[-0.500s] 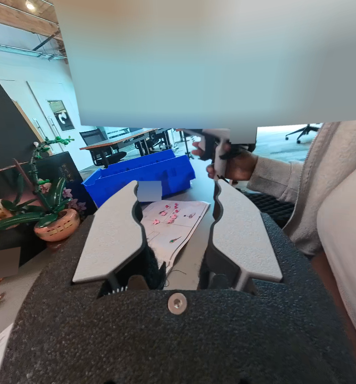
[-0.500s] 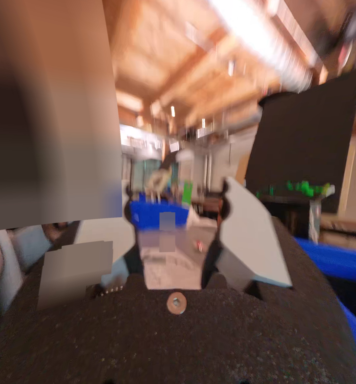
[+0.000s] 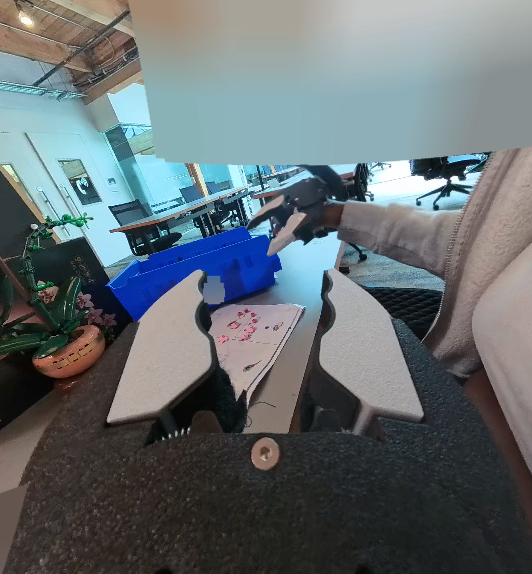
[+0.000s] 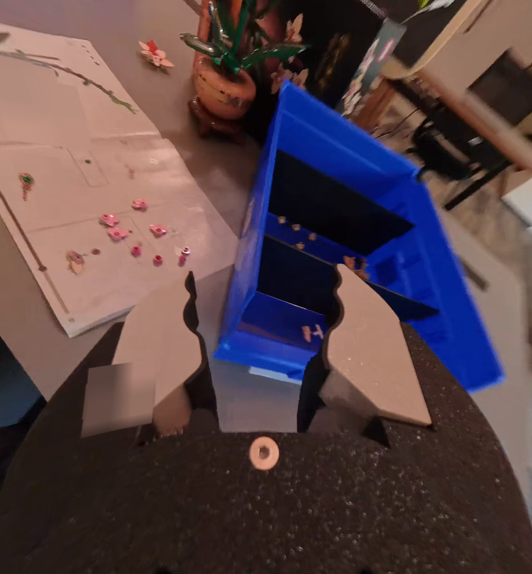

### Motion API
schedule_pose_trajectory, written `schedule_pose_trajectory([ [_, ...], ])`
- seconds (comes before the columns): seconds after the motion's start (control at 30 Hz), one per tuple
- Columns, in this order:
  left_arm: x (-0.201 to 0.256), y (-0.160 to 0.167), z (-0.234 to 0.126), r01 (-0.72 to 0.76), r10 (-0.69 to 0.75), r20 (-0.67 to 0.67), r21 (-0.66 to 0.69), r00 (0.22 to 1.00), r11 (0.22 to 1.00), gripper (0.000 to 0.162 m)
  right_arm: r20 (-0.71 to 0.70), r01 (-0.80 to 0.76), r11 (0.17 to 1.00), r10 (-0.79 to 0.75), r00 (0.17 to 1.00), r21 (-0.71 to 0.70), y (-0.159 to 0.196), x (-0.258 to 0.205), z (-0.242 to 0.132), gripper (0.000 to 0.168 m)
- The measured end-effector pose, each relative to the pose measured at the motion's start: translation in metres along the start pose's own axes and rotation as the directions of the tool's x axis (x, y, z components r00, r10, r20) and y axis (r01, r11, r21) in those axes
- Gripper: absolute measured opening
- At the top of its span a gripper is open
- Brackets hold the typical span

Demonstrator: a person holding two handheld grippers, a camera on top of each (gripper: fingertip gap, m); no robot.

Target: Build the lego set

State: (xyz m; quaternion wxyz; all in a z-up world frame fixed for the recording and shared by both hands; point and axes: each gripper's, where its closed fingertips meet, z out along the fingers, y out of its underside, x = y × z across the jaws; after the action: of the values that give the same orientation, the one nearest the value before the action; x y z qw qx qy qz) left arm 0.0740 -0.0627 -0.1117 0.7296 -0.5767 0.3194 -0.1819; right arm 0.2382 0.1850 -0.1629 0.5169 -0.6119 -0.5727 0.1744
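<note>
My left gripper (image 3: pixel 263 275) is open and empty, held low over the table before the instruction sheet (image 3: pixel 255 335). Several small pink lego pieces (image 3: pixel 243 326) lie on that sheet; they also show in the right wrist view (image 4: pixel 134 230). My right gripper (image 4: pixel 263 275) is open and empty, tilted down over the near end of the blue divided bin (image 4: pixel 336 248). Several tan lego pieces (image 4: pixel 314 332) lie in the bin's compartments. The right gripper also shows in the left wrist view (image 3: pixel 264 236), above the bin (image 3: pixel 196 276). A built lego orchid in a pink pot (image 3: pixel 66 351) stands at the left.
A black set box (image 3: pixel 63 267) stands behind the orchid. A loose pink and white lego flower (image 4: pixel 156 54) lies on the table beyond the sheet. The person's sleeve (image 3: pixel 398 230) and body fill the right. Office desks and chairs (image 3: pixel 196 211) stand behind.
My right gripper has swung from pointing up at the room down over the blue bin. My left gripper has stayed nearly still and open.
</note>
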Motion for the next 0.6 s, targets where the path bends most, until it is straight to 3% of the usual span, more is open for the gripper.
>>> schedule_pose_trajectory([
  [0.07,0.001,-0.001,0.000,-0.020,0.020,-0.004,-0.001,1.000,1.000,0.069,0.056,-0.020,0.998,0.023,0.998,-0.051,0.004,-0.007,0.020,0.075],
  [0.1,0.001,-0.001,0.000,-0.026,0.026,-0.005,0.000,1.000,1.000,0.068,0.055,0.008,0.995,-0.003,0.998,-0.097,0.010,-0.009,0.028,0.055],
  [0.13,0.001,-0.001,0.000,-0.028,0.028,-0.006,0.000,1.000,1.000,0.068,0.058,0.042,0.988,-0.034,0.998,-0.146,0.017,-0.012,0.035,0.024],
  [0.17,0.001,0.000,0.000,-0.029,0.029,-0.008,-0.002,1.000,1.000,0.067,0.021,0.017,0.986,-0.014,1.000,-0.169,0.021,-0.011,0.040,0.014],
  [0.33,-0.004,0.004,-0.004,-0.037,0.037,0.008,-0.023,0.999,0.999,0.066,-0.108,-0.132,0.974,0.113,0.988,-0.184,0.026,-0.015,0.043,0.008],
  [0.47,-0.009,0.007,-0.008,-0.025,0.025,0.022,-0.026,0.999,0.999,0.066,-0.226,-0.110,0.967,0.058,0.972,-0.228,0.028,-0.015,0.038,0.009],
  [0.6,-0.013,0.010,-0.009,-0.020,0.021,0.039,-0.038,0.999,0.999,0.064,-0.301,-0.217,0.949,0.143,0.943,-0.229,0.030,-0.012,0.030,0.010],
])
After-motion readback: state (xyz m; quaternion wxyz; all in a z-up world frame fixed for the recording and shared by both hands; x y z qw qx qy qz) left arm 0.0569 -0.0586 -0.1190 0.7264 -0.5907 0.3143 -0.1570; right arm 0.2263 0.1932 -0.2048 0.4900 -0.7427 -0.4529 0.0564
